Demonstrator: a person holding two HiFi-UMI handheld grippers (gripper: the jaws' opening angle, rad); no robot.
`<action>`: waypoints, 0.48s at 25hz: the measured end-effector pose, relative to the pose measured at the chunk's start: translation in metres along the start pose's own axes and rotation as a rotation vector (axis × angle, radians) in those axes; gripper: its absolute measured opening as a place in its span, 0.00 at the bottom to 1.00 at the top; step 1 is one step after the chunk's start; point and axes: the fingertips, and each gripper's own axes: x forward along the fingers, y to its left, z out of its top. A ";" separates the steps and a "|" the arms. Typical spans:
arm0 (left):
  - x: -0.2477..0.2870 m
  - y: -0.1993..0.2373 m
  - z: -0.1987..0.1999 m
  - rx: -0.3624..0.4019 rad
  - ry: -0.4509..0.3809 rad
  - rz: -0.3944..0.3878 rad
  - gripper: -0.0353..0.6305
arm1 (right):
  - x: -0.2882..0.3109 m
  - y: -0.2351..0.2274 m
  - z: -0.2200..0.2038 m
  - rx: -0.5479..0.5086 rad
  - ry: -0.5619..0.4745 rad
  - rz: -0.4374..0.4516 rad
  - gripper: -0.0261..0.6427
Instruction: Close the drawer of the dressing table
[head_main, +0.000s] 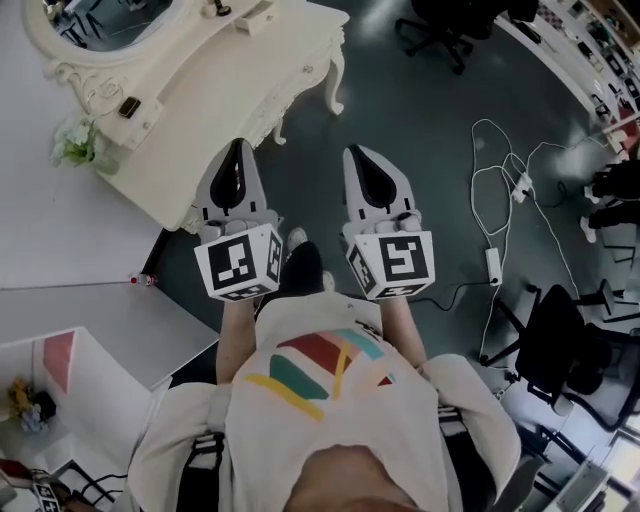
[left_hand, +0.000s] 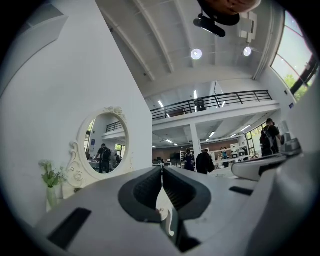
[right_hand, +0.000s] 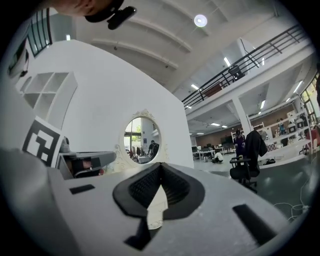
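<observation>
Two grippers ride out ahead of me, side by side over the dark, glossy floor (head_main: 440, 120). My left gripper (head_main: 237, 146) has its ribbed black fingers (left_hand: 150, 187) pressed together with nothing between them. My right gripper (head_main: 358, 152) is the same, with its fingers (right_hand: 176, 186) closed tip to tip on nothing. Each has a smooth grey, wedge-shaped shell.

Far and to the left stands the dressing table (head_main: 205, 95), cream-painted, with a scalloped, carved front edge and a curved leg (head_main: 333, 92). My left gripper's tip lies just beside that front edge, and the right one is well clear of it. From here I cannot tell the drawer apart in that front, or whether it stands open.

On the table sits an oval mirror (left_hand: 105, 142) in a scrolled cream frame, and near it a small vase (head_main: 76, 142) of white flowers with green leaves. A thin white cable (head_main: 497, 185) loops across the floor at right.
</observation>
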 end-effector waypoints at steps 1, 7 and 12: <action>0.003 0.002 -0.001 -0.007 0.004 0.009 0.06 | 0.001 -0.002 0.000 0.013 -0.003 0.005 0.04; 0.021 0.008 -0.005 -0.020 -0.012 0.030 0.06 | 0.009 -0.013 -0.006 -0.006 0.014 -0.001 0.04; 0.041 0.008 -0.007 -0.033 -0.028 0.011 0.06 | 0.013 -0.026 0.004 -0.041 0.008 -0.027 0.04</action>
